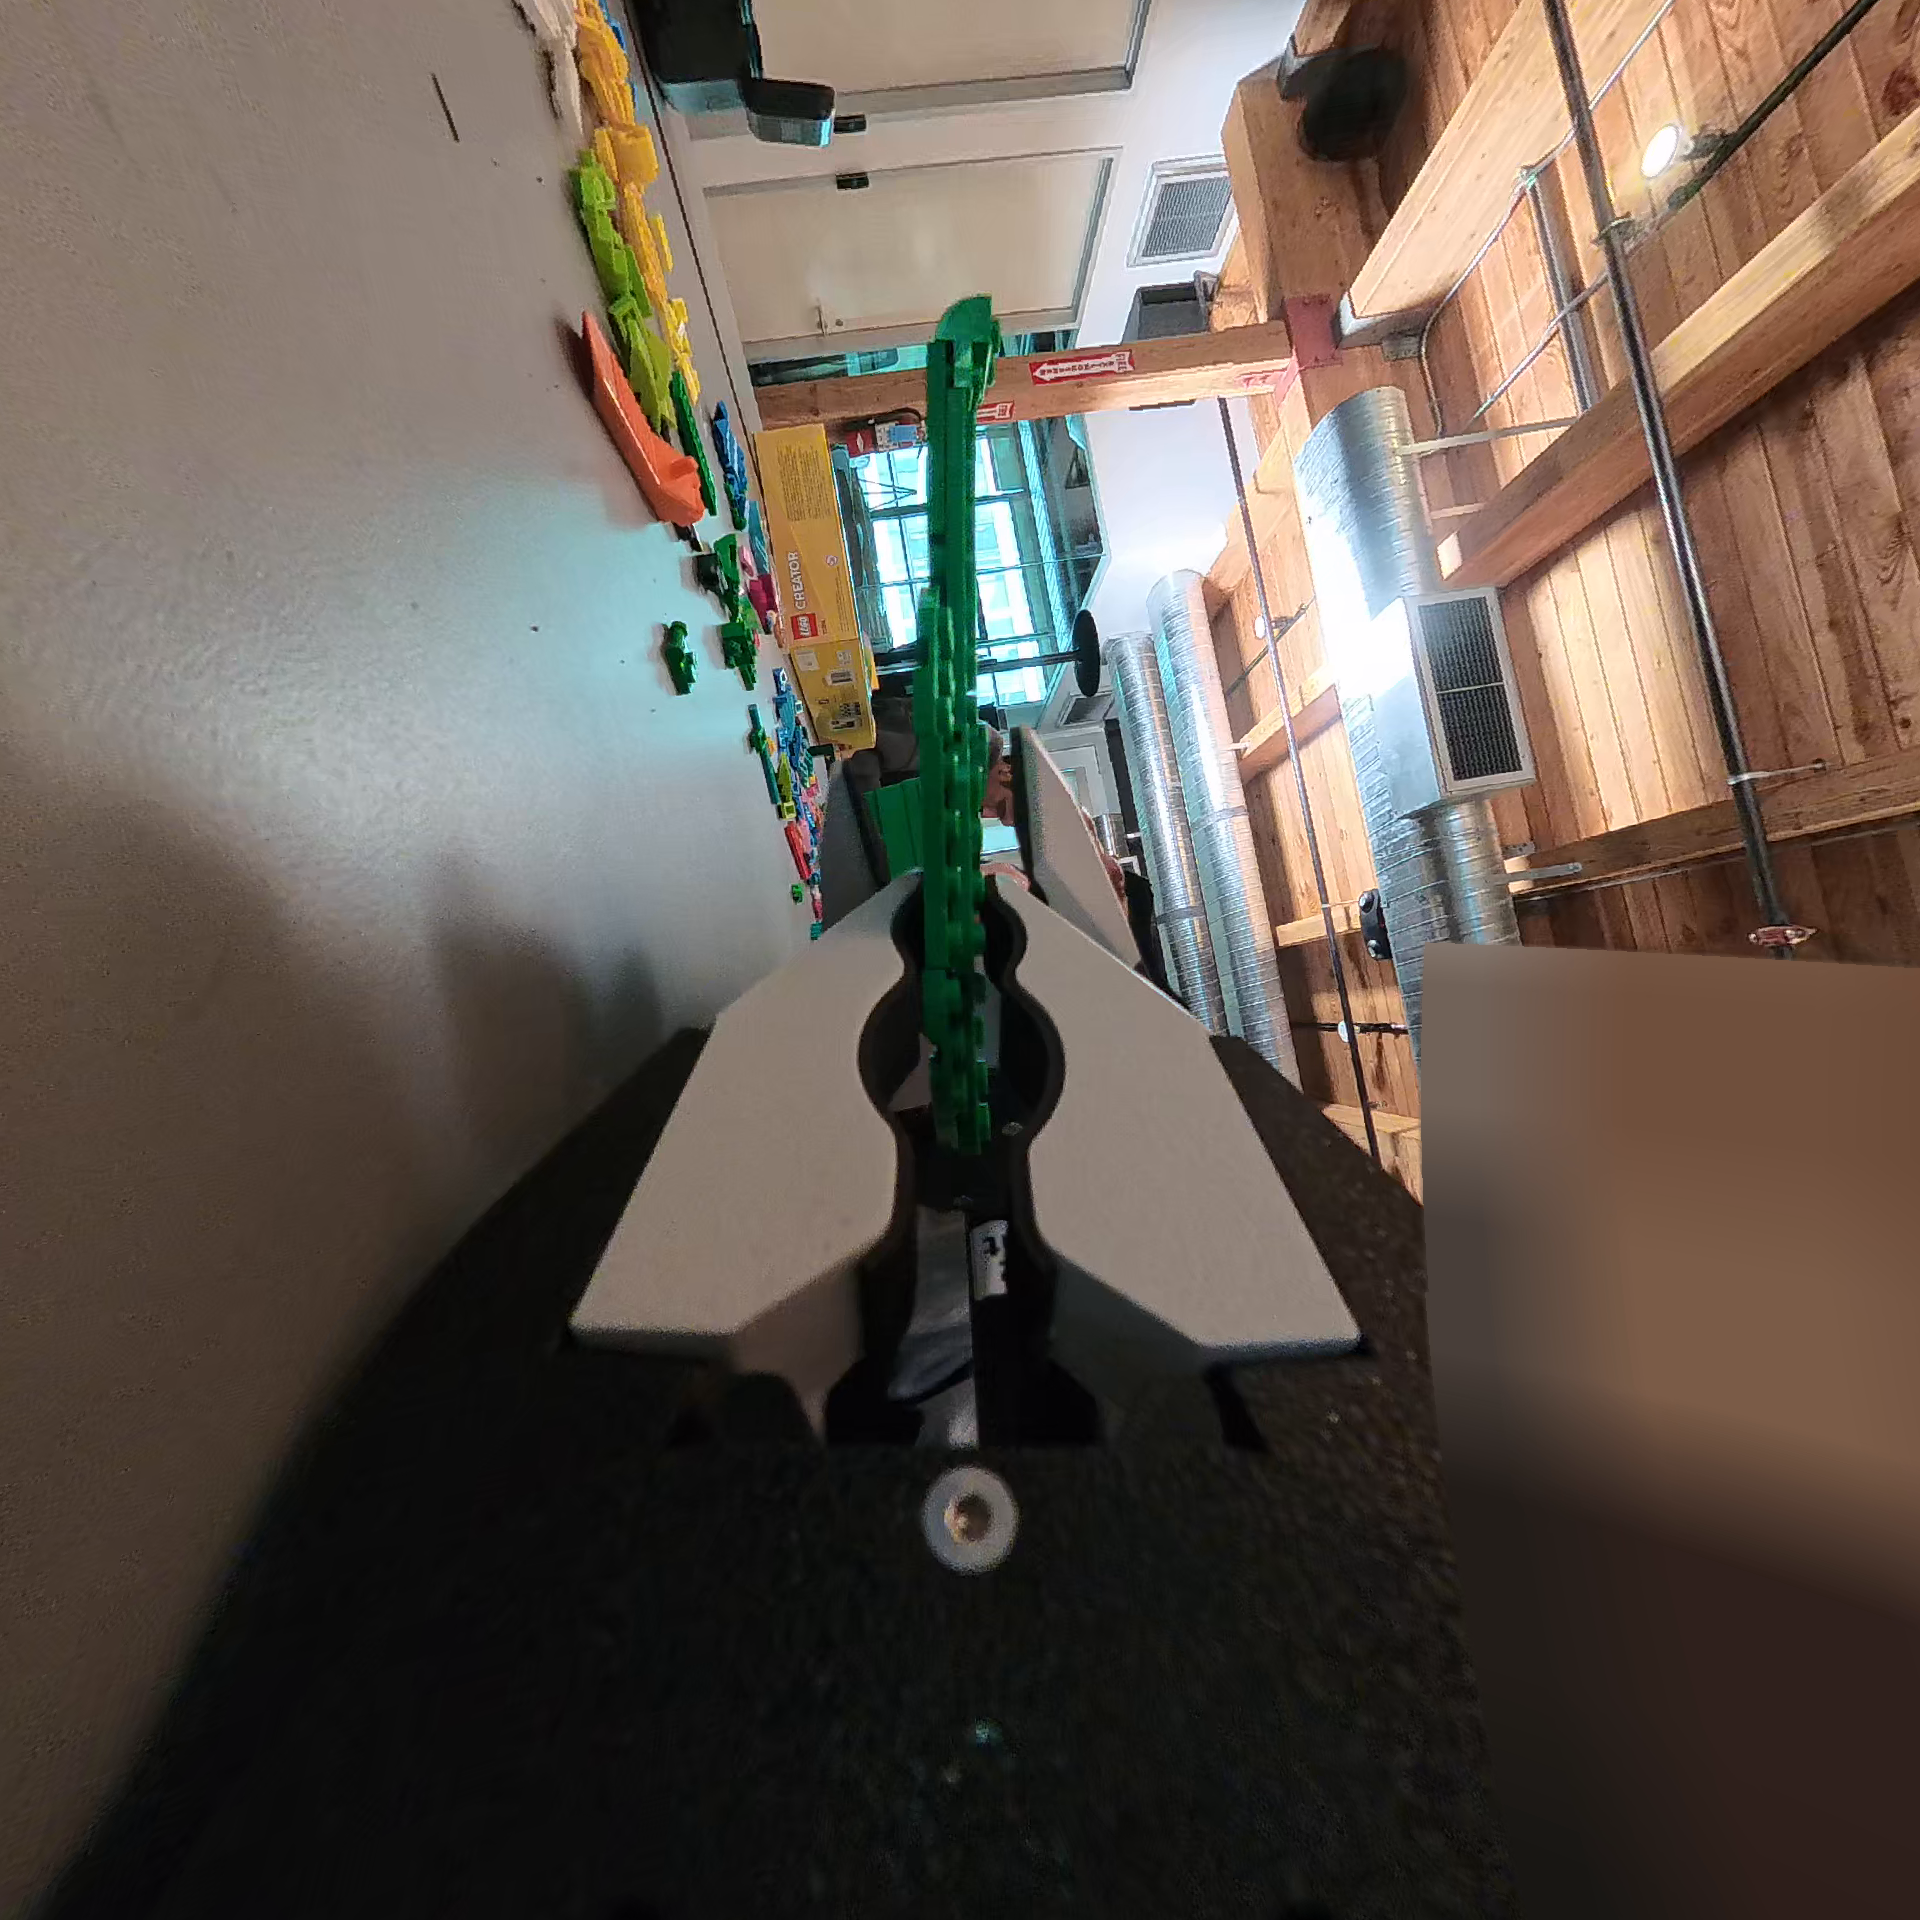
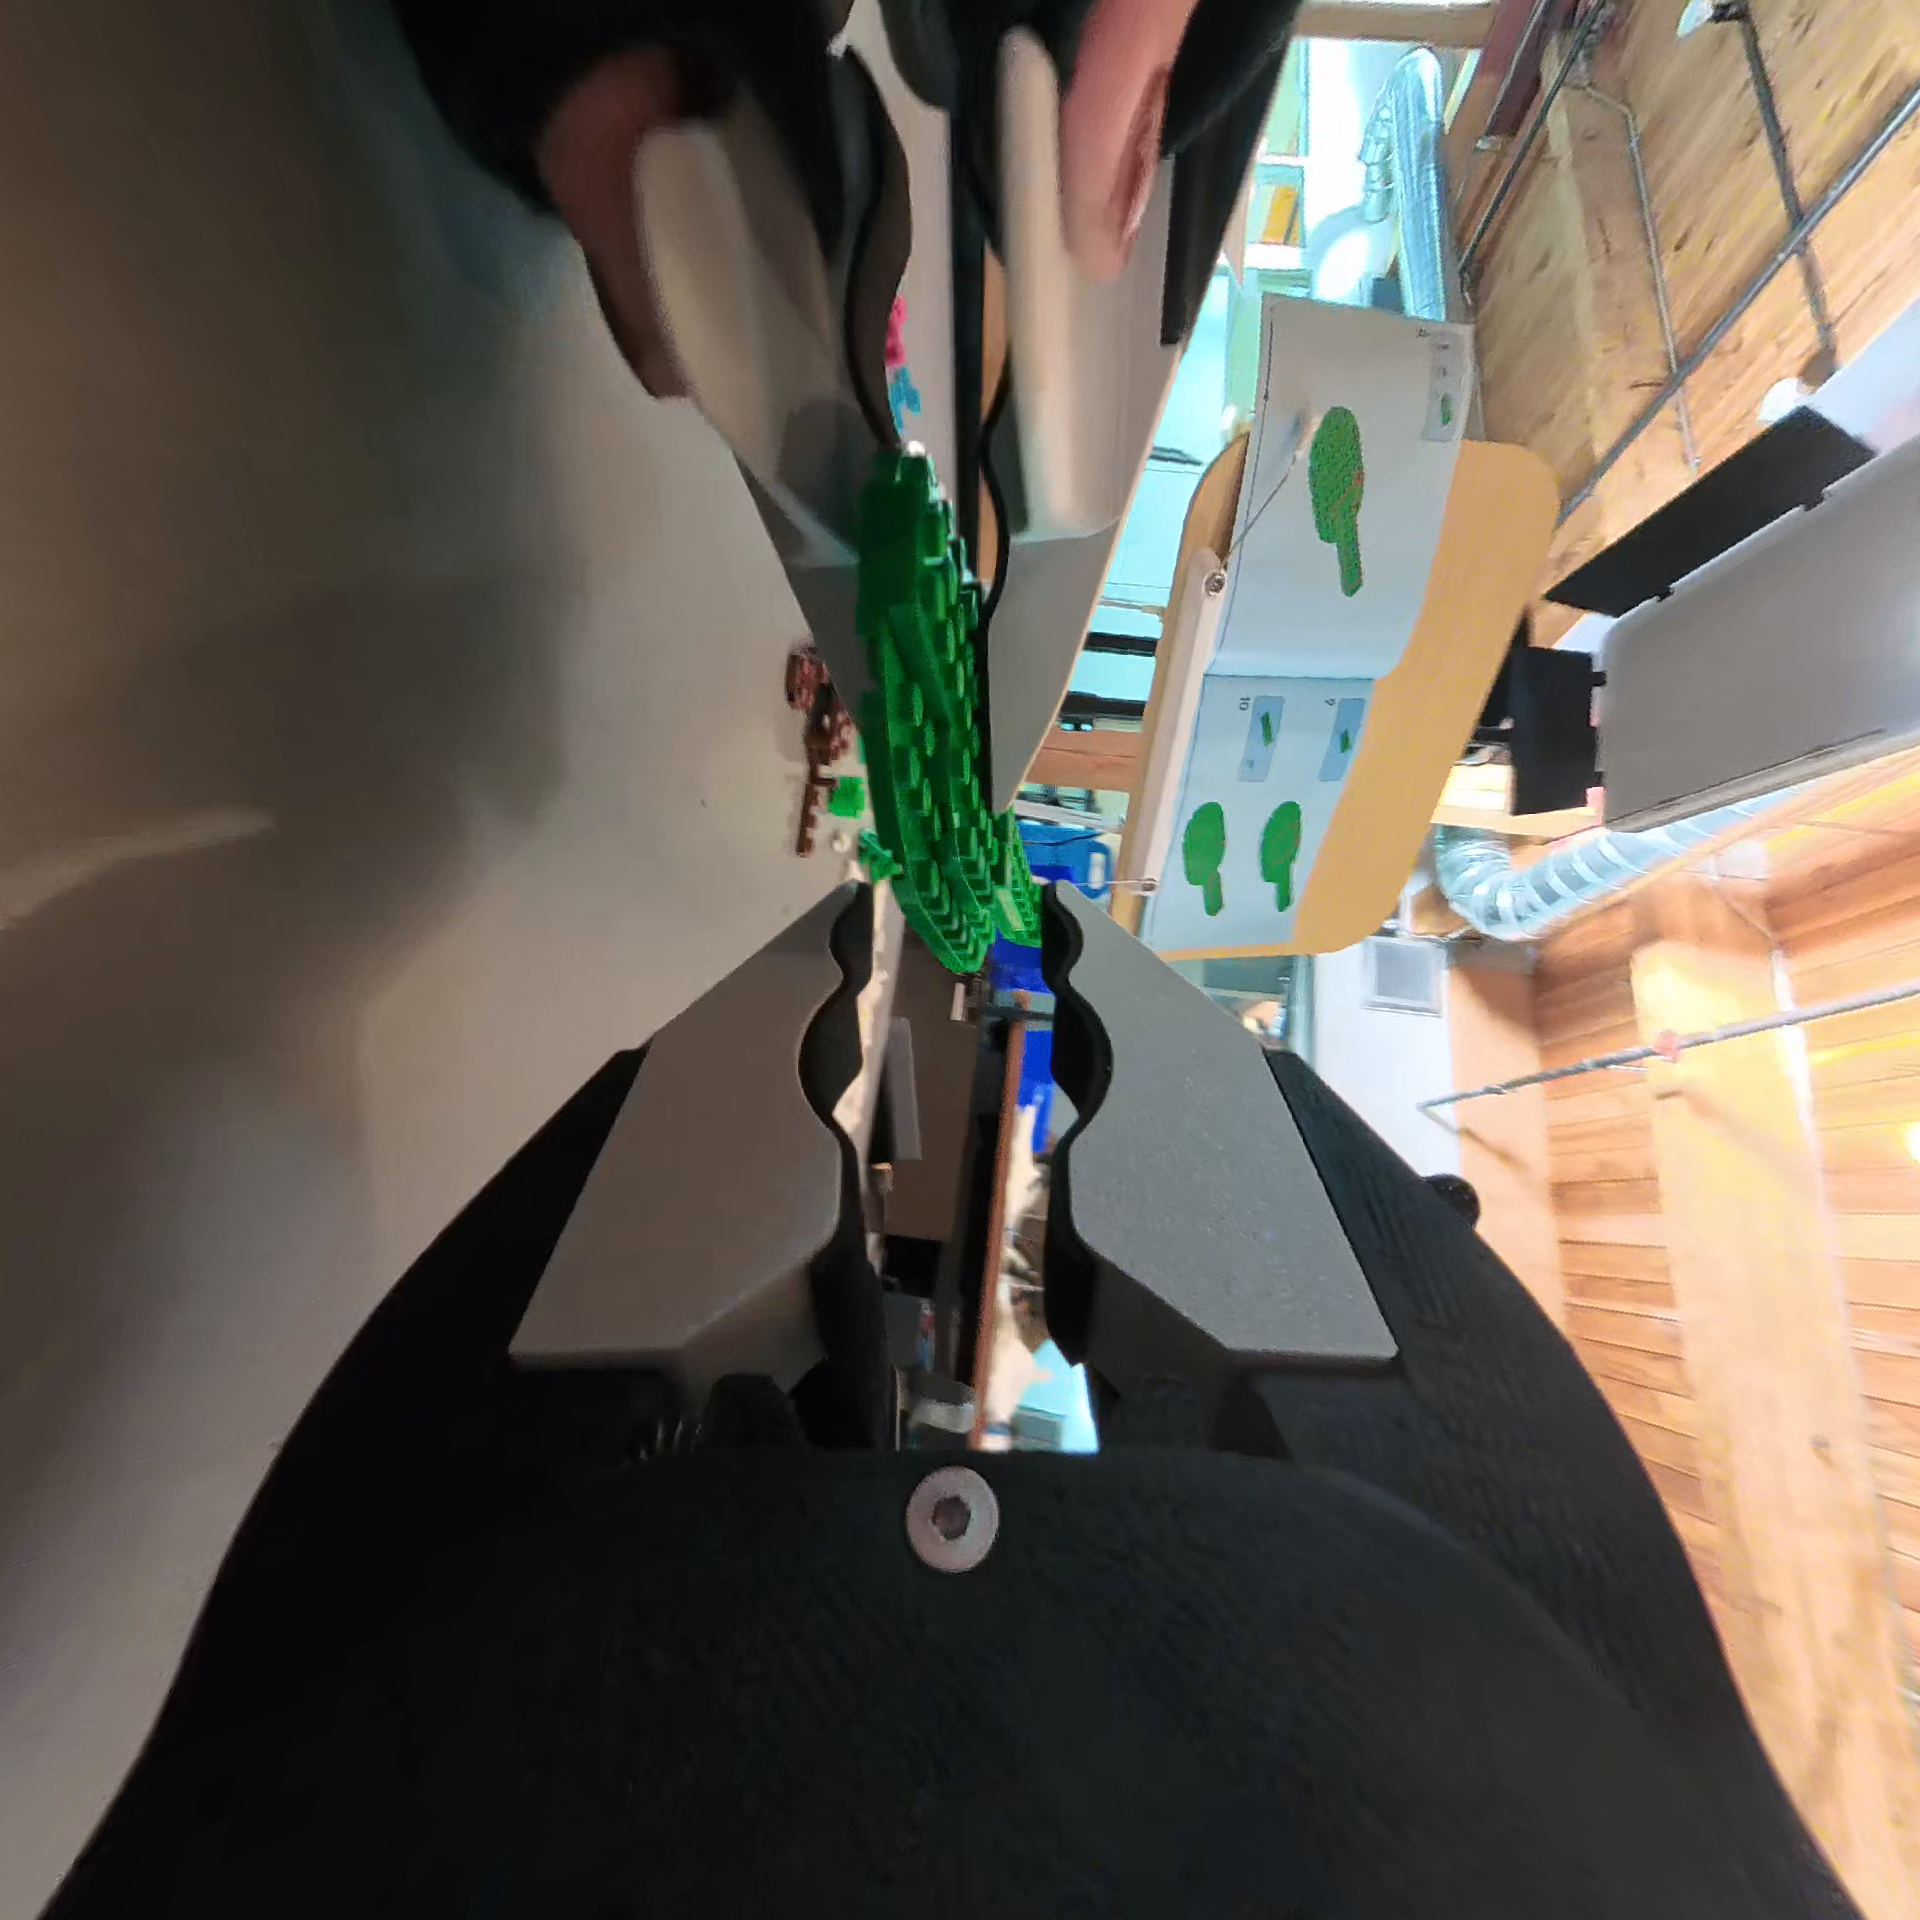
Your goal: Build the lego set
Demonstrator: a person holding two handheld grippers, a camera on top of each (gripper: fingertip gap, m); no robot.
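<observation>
Left gripper point(image 1: 956, 894) is clamped on the green plate assembly point(image 1: 951, 665), pads pressing both faces; the plate stands edge-on between the fingers and runs well past the tips, held off the desk point(image 1: 312, 520).

On the desk in the left wrist view: yellow bricks point(image 1: 613, 114), lime bricks point(image 1: 613, 249), an orange curved piece point(image 1: 634, 426), small dark-green pieces point(image 1: 681, 655), a mix of blue and pink bricks point(image 1: 784, 758), and a yellow box point(image 1: 816, 582) at the far edge.

Right gripper point(image 2: 951, 914) has its fingers apart. The near end of the same green plate sits just at its tips, close to the right-hand finger point(image 2: 1081, 935); cannot tell if it touches, and the left-hand finger is clear of it.

Right wrist view also shows the left gripper gripping the plate's far end, brown pieces point(image 2: 816, 727) and a small green piece point(image 2: 847, 795) on the desk, and an instruction booklet point(image 2: 1299, 665) on a tan stand.
</observation>
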